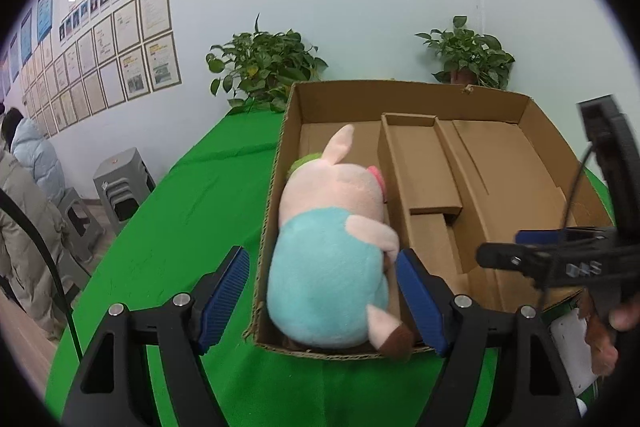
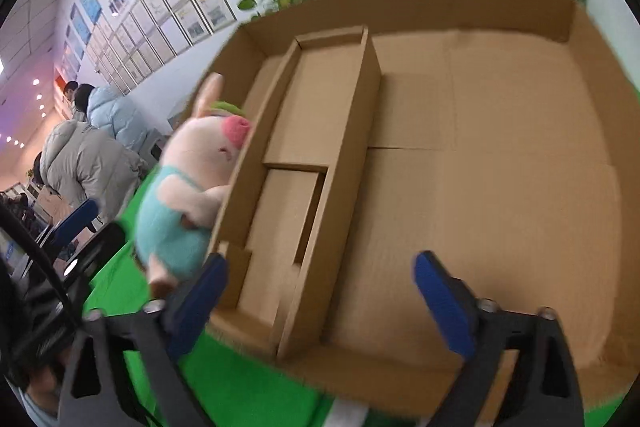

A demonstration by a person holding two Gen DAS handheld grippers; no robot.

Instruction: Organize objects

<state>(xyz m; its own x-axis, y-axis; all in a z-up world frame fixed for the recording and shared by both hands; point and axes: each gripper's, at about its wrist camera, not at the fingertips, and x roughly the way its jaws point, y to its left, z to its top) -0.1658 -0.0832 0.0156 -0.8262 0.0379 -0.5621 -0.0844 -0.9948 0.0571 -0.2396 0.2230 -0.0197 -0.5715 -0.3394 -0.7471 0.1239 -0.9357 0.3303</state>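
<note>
Soft plush, the pig [image 1: 332,251] lay in the box's [image 1: 400,95] left slot, lower centre of frame, my left gripper [image 1: 324,303] spread loose around it. Light and squashy; I'd pinch its blue belly. My right gripper [image 2: 320,303] hung unclenched and empty.

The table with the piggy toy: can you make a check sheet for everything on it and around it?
Surface: green cloth covers the table.
Job's things: plush pig lies in the left compartment of the cardboard box; middle and right compartments hold nothing.
Clutter: something white near the box's right front corner, too hidden to name.
Grippers: left gripper jaws open, either side of the pig, pads not pressing; right gripper jaws open over the box, nothing between.
Cables: black cable hangs by the right gripper.
Surroundings: two potted plants, framed papers on the wall, stools, people in coats.
</note>
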